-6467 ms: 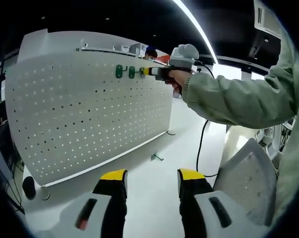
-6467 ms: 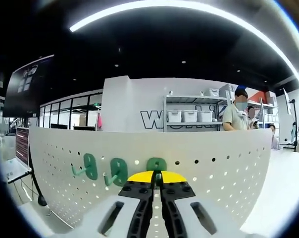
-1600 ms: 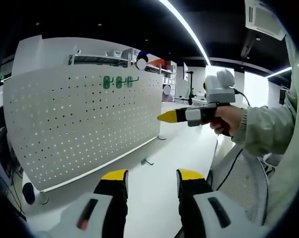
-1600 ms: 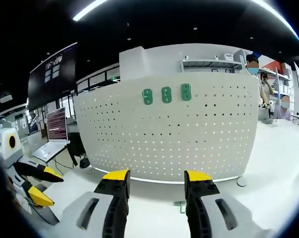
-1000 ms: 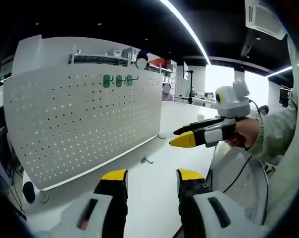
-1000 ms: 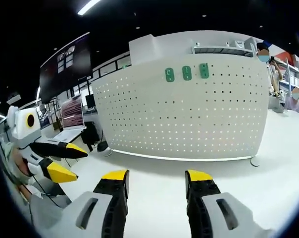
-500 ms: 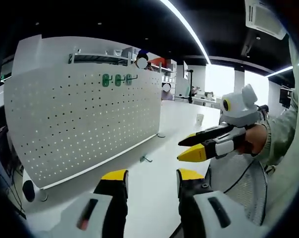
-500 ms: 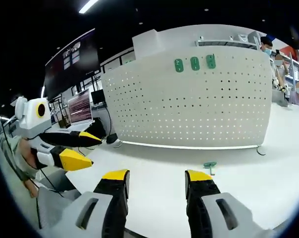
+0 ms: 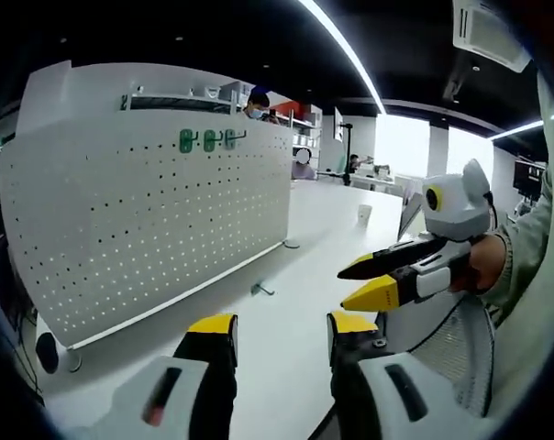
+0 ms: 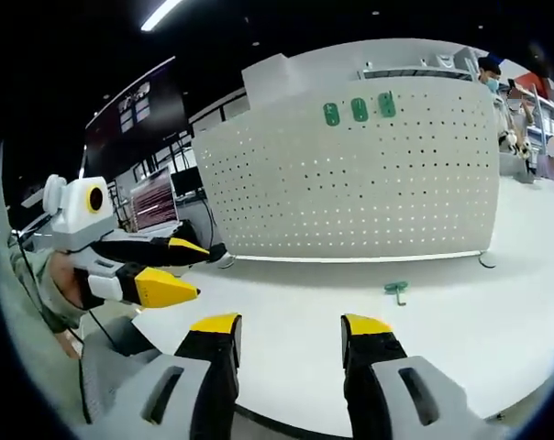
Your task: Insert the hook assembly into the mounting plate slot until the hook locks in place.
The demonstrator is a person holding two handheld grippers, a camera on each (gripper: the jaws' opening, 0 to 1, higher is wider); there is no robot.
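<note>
A white perforated mounting plate (image 9: 149,211) stands upright on the white table (image 9: 295,302), with three green hooks (image 9: 204,140) in a row near its top edge. The right gripper view has the plate (image 10: 350,192) and the three hooks (image 10: 360,110) too. One loose green hook (image 9: 259,290) lies on the table in front of the plate (image 10: 396,290). My left gripper (image 9: 282,325) is open and holds nothing; it also appears at the left (image 10: 202,270). My right gripper (image 10: 291,325) is open with nothing in it, entering from the right (image 9: 348,287). Both hang well back from the plate.
A grey mesh chair back (image 9: 451,348) sits low on the right, under a person's green sleeve (image 9: 534,266). Feet of the plate rest on the table (image 9: 291,245). Monitors (image 10: 153,197) stand left of the plate. People stand behind the plate (image 9: 257,99).
The right gripper, earlier shut at the third hook on the plate, has let go, opened and drawn back down toward the table's near edge. Three hooks stay on the plate.
</note>
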